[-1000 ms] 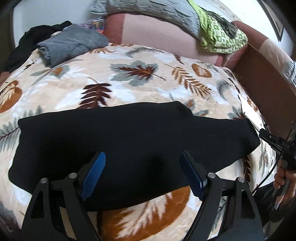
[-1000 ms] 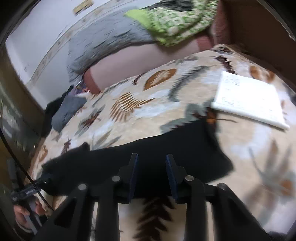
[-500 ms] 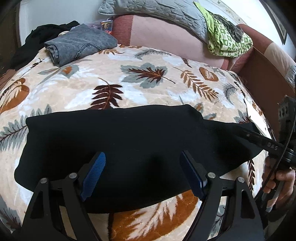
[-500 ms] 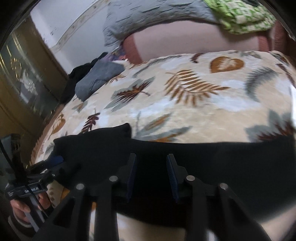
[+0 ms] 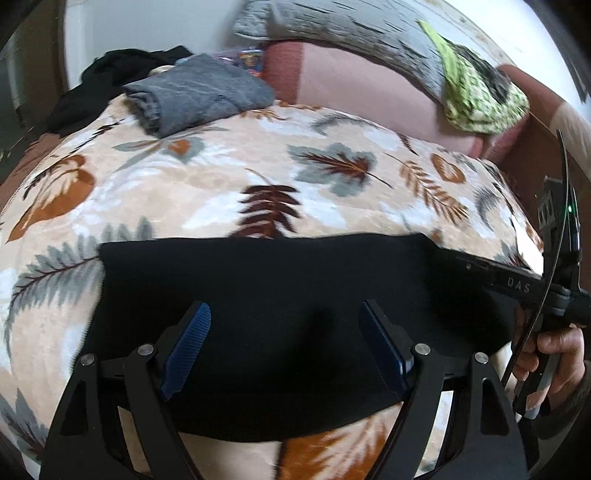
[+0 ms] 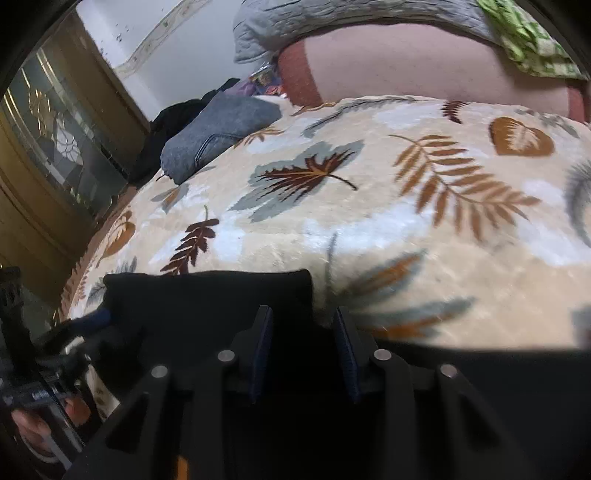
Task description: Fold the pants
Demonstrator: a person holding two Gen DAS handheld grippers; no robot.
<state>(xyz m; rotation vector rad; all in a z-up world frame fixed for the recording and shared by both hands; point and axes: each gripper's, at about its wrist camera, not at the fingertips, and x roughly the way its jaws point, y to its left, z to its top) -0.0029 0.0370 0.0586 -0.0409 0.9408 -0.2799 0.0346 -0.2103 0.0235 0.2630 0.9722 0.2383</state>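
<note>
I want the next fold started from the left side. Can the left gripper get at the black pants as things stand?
Probably yes. The left gripper hangs open right over the black pants, which lie flat on the leaf-print blanket. Nothing sits between its blue fingers and the cloth.

You have one pair of black pants (image 5: pixel 280 295) on one leaf-print beige plush blanket (image 5: pixel 207 184). Two black two-finger grippers: left gripper (image 5: pixel 284 343), right gripper (image 6: pixel 303 350); four blue-padded fingers in all. One folded grey denim garment (image 5: pixel 195 96), one black clothing heap (image 5: pixel 110 81), one grey quilted pillow (image 5: pixel 332 33), one green patterned cloth (image 5: pixel 476 99).
</note>
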